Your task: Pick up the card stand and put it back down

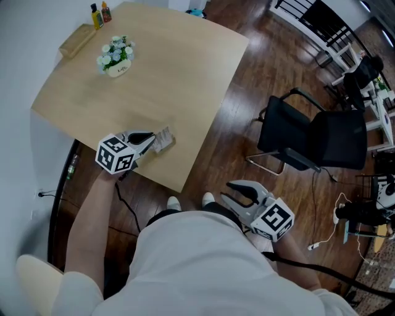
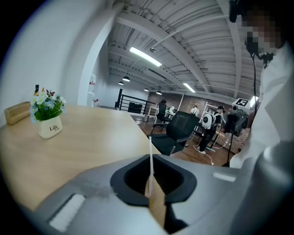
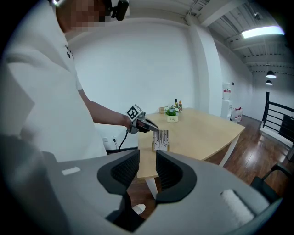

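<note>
The card stand (image 1: 163, 141), a clear upright sheet on a small wooden base, is near the front edge of the wooden table (image 1: 166, 74). My left gripper (image 1: 148, 142) is shut on it from the left. In the left gripper view the card stand (image 2: 157, 204) shows edge-on, pinched between the jaws of the left gripper (image 2: 151, 173). From the right gripper view the card stand (image 3: 161, 139) looks upright at table level; whether its base touches the top I cannot tell. My right gripper (image 1: 238, 192) hangs off the table by the person's hip, and the right gripper (image 3: 148, 172) is open and empty.
A white pot of flowers (image 1: 116, 58), a wooden block (image 1: 77, 40) and two small bottles (image 1: 99, 13) stand at the table's far left. A black office chair (image 1: 315, 139) stands on the wood floor to the right. A cable (image 1: 126, 207) trails below the left gripper.
</note>
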A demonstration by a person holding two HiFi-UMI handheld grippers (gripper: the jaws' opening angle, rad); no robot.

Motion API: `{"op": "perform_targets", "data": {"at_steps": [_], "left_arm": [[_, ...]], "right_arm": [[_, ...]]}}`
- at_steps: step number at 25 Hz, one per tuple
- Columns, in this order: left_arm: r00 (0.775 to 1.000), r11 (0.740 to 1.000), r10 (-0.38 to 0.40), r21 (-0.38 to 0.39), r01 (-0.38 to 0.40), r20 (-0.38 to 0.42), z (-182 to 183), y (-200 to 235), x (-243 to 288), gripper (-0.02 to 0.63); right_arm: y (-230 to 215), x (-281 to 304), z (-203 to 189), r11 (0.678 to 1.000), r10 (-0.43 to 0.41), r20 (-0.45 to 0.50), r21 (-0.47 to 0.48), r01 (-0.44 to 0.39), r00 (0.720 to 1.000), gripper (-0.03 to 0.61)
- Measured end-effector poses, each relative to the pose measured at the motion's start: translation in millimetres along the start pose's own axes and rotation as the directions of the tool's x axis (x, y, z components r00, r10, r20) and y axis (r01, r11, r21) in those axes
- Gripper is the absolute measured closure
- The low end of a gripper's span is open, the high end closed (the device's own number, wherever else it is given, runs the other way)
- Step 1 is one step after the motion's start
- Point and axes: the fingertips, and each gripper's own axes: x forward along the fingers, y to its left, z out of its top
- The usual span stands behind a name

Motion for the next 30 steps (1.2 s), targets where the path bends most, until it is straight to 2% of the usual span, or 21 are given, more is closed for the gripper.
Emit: {"op": "perform_targets", "data": {"at_steps": [12, 30], "left_arm": [[1.000, 1.000, 0.008, 0.013, -0.008, 0.026, 11.6, -6.0, -6.5, 0.597], [0.992, 0.996, 0.068, 0.056, -0.075, 0.108, 63.6, -12.9, -55.9, 0.597]], "right_arm": [[5.3, 3.5, -2.5, 1.000, 0.023, -0.008, -0.002, -0.023, 1.000, 0.460], [12.6, 0.1, 1.8, 0.999, 0.042, 0.013, 0.004, -0.042, 0.999, 0.460]]}}
